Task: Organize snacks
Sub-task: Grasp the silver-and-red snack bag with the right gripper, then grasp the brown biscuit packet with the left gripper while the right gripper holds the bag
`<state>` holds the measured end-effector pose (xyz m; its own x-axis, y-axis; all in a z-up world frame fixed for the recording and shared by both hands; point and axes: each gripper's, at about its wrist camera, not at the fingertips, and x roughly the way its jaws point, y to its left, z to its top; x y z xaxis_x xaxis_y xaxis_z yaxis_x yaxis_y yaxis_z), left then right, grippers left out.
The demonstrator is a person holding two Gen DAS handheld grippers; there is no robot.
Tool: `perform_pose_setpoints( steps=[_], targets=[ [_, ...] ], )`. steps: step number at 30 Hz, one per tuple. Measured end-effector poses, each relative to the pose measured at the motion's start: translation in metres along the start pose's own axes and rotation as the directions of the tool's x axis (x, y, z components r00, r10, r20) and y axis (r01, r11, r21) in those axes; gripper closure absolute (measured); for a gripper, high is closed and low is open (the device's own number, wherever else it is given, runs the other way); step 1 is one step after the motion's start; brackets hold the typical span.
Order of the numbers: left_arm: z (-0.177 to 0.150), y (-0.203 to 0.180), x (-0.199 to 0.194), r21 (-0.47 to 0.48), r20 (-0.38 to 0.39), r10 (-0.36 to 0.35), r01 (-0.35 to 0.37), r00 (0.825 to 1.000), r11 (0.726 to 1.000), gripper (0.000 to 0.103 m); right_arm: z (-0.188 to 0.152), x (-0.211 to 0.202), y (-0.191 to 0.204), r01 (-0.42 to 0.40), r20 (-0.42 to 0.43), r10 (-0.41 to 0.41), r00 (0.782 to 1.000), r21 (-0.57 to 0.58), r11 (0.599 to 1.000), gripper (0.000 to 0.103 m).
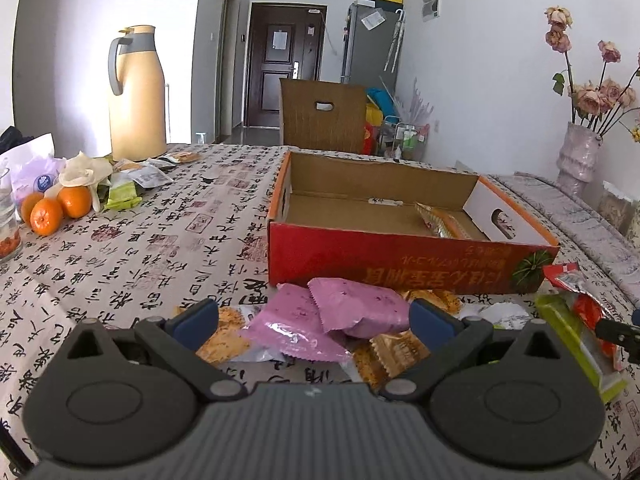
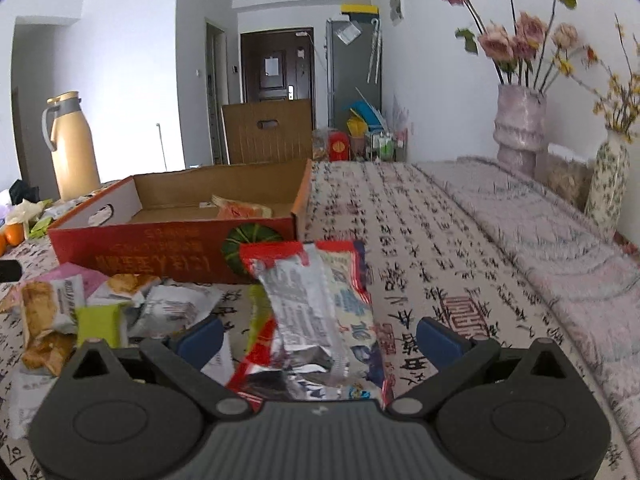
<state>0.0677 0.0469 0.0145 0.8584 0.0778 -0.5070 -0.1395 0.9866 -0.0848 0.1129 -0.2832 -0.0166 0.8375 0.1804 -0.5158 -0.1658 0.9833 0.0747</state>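
Left wrist view, tongs: the left tongs (image 1: 313, 317) stand wide apart and hold nothing; a pink snack packet (image 1: 354, 307) lies between the two blue pads, and a second pink packet (image 1: 288, 328) lies just under it.
Right wrist view, tongs: the right tongs (image 2: 319, 337) are also apart and hold nothing; a red and silver packet (image 2: 316, 304) lies between the fingers, on the bench cloth (image 2: 432, 240).
Step in hand: I judge that each hand is about to pick one packet from the loose pile to move it to the box.
How to do it well: lower the pads to both sides of one packet only, close on its thicker middle and not on the thin sealed edge, because foil can slip; on the left side, take the upper pink packet first, so the lower one does not come with it.
Loose snacks: orange biscuit packets (image 1: 390, 354) and a green packet (image 2: 98, 322) lie in the pile in front of the box, touching each other.
Box: the red cardboard box (image 1: 400, 258) stands open just behind the pile; its near wall is low, so a packet can go over it easily.
Box content: only one orange packet (image 2: 240, 208) shows inside, toward one end; the rest of the floor is bare cardboard.
Further out: oranges (image 1: 56, 206) and a tan thermos jug (image 1: 138, 96) stand at the far left, well apart from the box.
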Motion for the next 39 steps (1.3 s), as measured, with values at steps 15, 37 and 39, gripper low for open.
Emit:
perform_pose_setpoints(
  steps=[15,37,39],
  targets=[
    [0.001,0.002,-0.001,-0.001,0.002,-0.008,0.008,1.0,1.0,0.0,0.008,0.03,-0.007,-0.037,-0.067,0.045,0.997,0.108,0.993,0.042],
    [-0.002,0.051,0.019,0.123,-0.102,0.068,-0.055,0.992,0.991,0.0,0.008,-0.01,0.004,-0.006,0.083,-0.005,0.997,0.129,0.992,0.061],
    [-0.005,0.053,0.025,0.164,-0.125,0.069,-0.048,0.99,0.985,0.0,0.007,-0.01,0.004,0.003,0.08,-0.014,0.997,0.133,0.991,0.061]
  ],
)
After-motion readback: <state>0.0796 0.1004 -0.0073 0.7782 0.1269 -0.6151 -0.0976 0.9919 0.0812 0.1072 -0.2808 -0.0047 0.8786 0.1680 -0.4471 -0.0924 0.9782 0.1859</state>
